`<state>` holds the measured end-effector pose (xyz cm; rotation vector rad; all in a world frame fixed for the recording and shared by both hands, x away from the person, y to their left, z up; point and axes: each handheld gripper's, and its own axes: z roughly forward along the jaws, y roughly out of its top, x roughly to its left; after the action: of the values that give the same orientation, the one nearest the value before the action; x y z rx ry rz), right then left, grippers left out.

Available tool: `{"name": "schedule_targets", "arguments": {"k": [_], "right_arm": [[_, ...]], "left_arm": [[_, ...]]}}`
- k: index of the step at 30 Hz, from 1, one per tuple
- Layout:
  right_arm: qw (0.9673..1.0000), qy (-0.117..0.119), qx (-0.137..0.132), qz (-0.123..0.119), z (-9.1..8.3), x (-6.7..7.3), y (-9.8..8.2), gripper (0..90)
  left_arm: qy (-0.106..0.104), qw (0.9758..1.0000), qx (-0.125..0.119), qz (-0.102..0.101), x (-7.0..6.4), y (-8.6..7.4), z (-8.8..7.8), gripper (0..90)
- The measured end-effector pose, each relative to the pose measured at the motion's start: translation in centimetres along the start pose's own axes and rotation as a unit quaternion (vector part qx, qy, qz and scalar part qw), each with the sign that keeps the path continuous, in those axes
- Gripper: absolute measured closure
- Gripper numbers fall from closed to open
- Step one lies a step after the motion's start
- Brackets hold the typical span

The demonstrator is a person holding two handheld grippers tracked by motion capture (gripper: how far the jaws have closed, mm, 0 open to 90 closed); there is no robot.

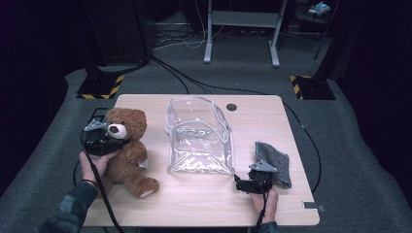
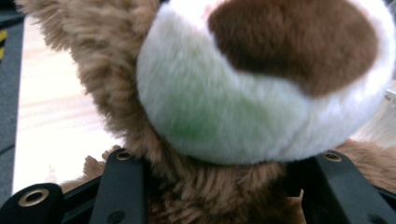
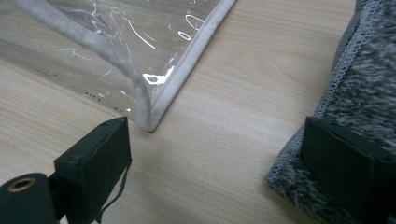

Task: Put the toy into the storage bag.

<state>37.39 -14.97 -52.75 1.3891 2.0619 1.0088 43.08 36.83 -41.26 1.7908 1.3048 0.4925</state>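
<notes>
Two hand-held grippers [image 1: 101, 138] [image 1: 244, 184], apparently low.

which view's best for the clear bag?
High view: the whole clear bag stands open mid-table, between teddy bear and grey cloth. Right gripper view catches just its near corner and white trim; left gripper view, none.

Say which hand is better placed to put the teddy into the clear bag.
Left, probably. The left gripper is already clamped round the teddy at the neck, just left of the bag. The right gripper sits open at the bag's near right corner, one finger over the grey cloth, so it could steady the bag.
</notes>
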Motion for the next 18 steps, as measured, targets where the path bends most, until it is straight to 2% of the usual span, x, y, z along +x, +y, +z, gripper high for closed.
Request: {"name": "schedule_targets", "arguments": {"k": [5, 9, 10, 14, 16, 18], "right_arm": [[1.0, 0.0, 0.001, 0.002, 0.0, 0.0, 0.0, 8.1], [1.0, -0.005, 0.005, -0.006, 0.1, 0.1, 0.0, 7.0], [0.9999, -0.006, 0.01, -0.008, 0.1, 0.2, 0.0, 5.5], [0.9996, -0.006, 0.023, -0.017, 0.3, 0.3, 0.1, 2.7], [0.9995, -0.011, 0.029, -0.011, 0.5, 0.6, 0.1, 1.5], [0.9994, -0.012, 0.03, -0.014, 0.6, 0.6, 0.1, 1.4]], "left_arm": [[-0.002, 0.9999, -0.013, 0.002, -0.1, 0.7, -0.3, 50.4], [-0.001, 0.9997, -0.026, 0.004, -0.1, 1.2, -0.5, 50.7], [-0.001, 0.9994, -0.035, 0.005, 0.0, 1.5, -0.7, 50.7], [0.001, 0.999, -0.044, 0.007, -0.1, 2.2, -1.1, 50.6], [0.001, 0.9987, -0.05, 0.007, 0.0, 2.6, -1.3, 50.6], [0.003, 0.9984, -0.056, 0.007, -0.1, 3.0, -1.5, 50.6]]}}
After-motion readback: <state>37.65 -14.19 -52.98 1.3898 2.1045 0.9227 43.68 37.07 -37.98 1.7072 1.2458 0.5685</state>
